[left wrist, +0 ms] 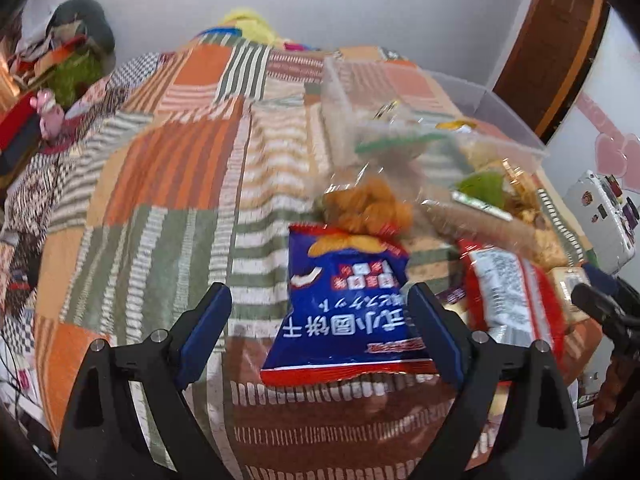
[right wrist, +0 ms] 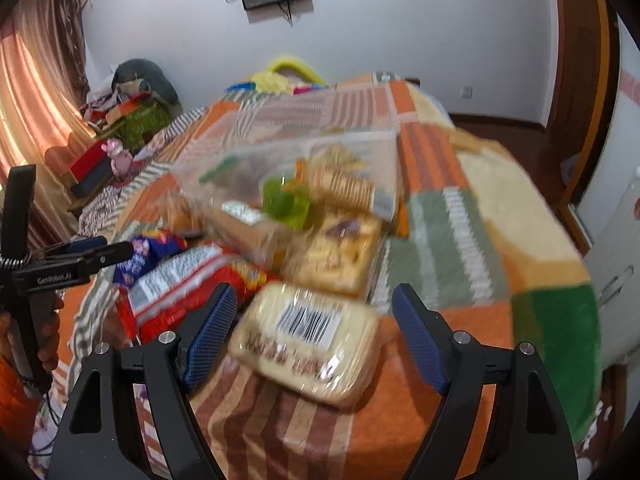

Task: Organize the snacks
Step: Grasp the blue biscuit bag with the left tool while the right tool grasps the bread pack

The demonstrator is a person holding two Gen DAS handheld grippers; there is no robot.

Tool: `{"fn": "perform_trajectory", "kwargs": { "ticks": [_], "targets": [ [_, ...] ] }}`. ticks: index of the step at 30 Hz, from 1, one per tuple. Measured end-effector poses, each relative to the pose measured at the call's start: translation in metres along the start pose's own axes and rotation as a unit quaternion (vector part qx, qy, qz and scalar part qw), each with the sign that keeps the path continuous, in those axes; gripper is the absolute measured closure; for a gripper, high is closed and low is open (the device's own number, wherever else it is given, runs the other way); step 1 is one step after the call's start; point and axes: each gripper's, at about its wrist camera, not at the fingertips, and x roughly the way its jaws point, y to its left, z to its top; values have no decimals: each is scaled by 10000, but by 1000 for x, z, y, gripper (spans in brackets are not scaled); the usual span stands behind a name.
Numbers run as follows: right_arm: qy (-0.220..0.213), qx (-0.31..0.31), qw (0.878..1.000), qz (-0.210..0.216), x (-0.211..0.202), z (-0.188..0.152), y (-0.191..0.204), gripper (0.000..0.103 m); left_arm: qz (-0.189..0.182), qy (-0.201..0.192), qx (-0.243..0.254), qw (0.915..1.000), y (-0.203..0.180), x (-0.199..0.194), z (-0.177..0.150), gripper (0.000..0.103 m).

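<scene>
A blue snack bag [left wrist: 344,304] with white lettering lies on the patchwork bedspread, between the fingers of my open left gripper [left wrist: 320,296]; the pads do not press it. To its right lies a red bag [left wrist: 504,292], and behind it a clear bag of orange snacks [left wrist: 368,204]. In the right wrist view, a wrapped pale bread pack [right wrist: 308,340] with a barcode lies between and just beyond the fingers of my open right gripper [right wrist: 316,296]. The red bag [right wrist: 188,292] and blue bag [right wrist: 148,252] are to its left, by the left gripper [right wrist: 116,250].
A clear plastic bin [right wrist: 280,140] lies further back on the bed, with green jelly cups [right wrist: 286,200], round crackers [right wrist: 344,184] and a pastry pack [right wrist: 340,256] at its mouth. The right gripper [left wrist: 596,288] shows at the right edge. The bed edge drops off at right; clutter sits far left.
</scene>
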Motion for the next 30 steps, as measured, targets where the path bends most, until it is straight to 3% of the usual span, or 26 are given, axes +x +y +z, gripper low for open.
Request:
{"fn": "perform_trajectory", "kwargs": {
  "ticks": [5,11,13,14,16,19,30],
  "targets": [
    [32,41,9999,-130,6,-6,2,17,-234,53,-159,9996,-1,12,-4,12],
    [51,-89,9996,-245,9,-8,5,14,-206,240,-120,9994,-8,33,-3,13],
    [76,-103,9995,-276,11,-9,5,12,-318,298,-168,9989,-9,38,-3,23],
    [93,-102,9995,-291,12,-9,5,11,-356,309,-184,9987,-9,38,-4,24],
    [178,-26,9995,-241,16,-12,2,11,-333,197,-99,9992,-11,33,-5,33],
    [171,91,9997,-142,16,-16,-2,13,-305,157,45,9994,-15,26,-8,36],
    [-183,104,9995,-242,-14,-8,-12,15,-280,-251,8,9993,-12,-22,-7,37]
  ]
}}
